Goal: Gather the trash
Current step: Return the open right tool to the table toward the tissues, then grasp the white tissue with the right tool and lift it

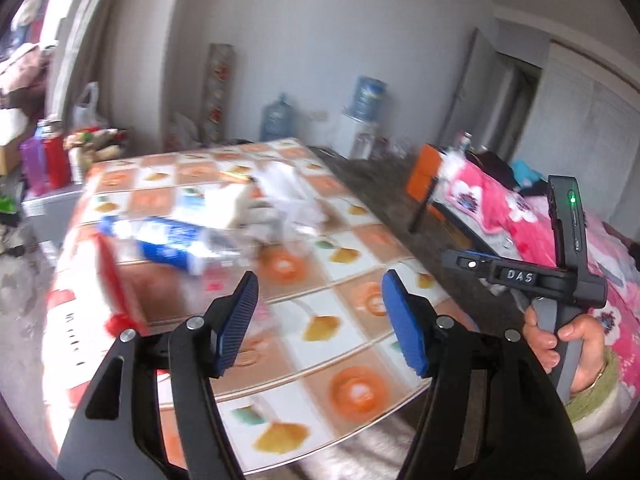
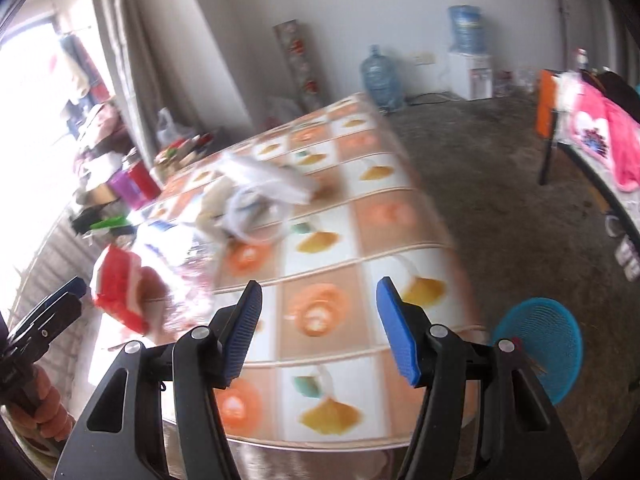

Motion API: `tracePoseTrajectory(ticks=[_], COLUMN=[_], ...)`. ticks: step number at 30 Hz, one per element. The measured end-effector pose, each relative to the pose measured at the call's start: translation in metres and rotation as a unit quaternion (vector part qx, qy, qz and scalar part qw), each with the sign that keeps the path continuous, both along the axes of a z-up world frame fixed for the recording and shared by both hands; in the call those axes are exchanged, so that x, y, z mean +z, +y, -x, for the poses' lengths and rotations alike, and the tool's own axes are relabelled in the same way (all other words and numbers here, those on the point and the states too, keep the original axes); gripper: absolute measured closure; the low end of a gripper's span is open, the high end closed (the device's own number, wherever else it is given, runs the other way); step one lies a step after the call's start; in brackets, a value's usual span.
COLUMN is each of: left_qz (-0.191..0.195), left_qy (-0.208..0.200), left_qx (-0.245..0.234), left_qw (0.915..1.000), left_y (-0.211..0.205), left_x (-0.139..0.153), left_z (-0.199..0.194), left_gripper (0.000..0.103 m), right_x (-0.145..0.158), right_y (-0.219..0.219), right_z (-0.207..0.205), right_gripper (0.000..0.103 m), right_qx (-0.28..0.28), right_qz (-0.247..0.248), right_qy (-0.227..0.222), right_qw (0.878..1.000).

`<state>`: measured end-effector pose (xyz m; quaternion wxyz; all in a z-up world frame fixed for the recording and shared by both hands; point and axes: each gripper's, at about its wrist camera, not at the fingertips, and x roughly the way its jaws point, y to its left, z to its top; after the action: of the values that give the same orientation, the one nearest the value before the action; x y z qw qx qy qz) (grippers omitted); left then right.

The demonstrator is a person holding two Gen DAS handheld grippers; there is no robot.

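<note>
A blurred pile of trash lies on the far left part of a table with a patterned cloth [image 1: 352, 320]. It includes a blue-and-white wrapper [image 1: 168, 244], a crumpled white plastic bag [image 1: 280, 188] and a red package [image 1: 112, 272]. My left gripper [image 1: 320, 280] hovers open above the table's near half, short of the pile, nothing between its blue pads. My right gripper [image 2: 320, 284] is also open and empty over the near edge, with the red package [image 2: 120, 288] and white bag [image 2: 268, 184] ahead to its left. A hand [image 1: 568, 340] holds the right gripper's handle.
A blue mesh basket [image 2: 536, 344] stands on the concrete floor right of the table. A bed with a pink blanket [image 1: 500, 208] and an orange chair [image 1: 424, 168] lie to the right. Water jugs [image 1: 276, 118] and a dispenser stand by the back wall; bottles [image 1: 44, 160] crowd the left.
</note>
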<state>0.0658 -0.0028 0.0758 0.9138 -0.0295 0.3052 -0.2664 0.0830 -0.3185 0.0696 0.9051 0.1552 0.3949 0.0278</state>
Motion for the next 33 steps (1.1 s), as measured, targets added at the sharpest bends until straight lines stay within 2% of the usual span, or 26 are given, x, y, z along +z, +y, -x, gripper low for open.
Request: tracePoseTrajectory(ticks=[7,9,14,18,25,33], left_qz=[0.001,-0.01,0.006,0.013,0.002,0.004], left_qy=[-0.048,-0.039,0.013,0.029,0.036,0.036], left_qx=[0.105,0.134,0.179,0.189,0.201,0.195], left_qw=[0.9933,0.9901,0.9838,0.9814,0.9789,0.9801], left_y=[0.09,0.103,0.123,0.13,0.127,0.124], left_x=[-0.008,-0.017,-0.052,-0.068,-0.085,-0.089], left_z=[0.021,0.015,-0.012,-0.027,-0.045,-0.047], left_gripper=[0.043,0.042,0.042,0.042,0.042,0.056], right_x=[-0.003,-0.005,-0.005,-0.001,0.011,0.004], right_y=[0.058,0.07,0.089,0.096,0.109,0.127], right_z=[-0.031,-0.044,-0.07,-0.091,-0.137,-0.196], right_gripper=[0.044,0.043,0.042,0.042,0.042,0.042], right_qx=[0.047,0.053,0.059,0.057,0.067,0.096], right_qz=[0.008,0.011,0.028,0.052,0.113,0.182], right_qy=[0.015,0.019,0.022,0.016,-0.011,-0.013], right_qw=[0.999,0.998,0.998,0.997,0.991,0.978])
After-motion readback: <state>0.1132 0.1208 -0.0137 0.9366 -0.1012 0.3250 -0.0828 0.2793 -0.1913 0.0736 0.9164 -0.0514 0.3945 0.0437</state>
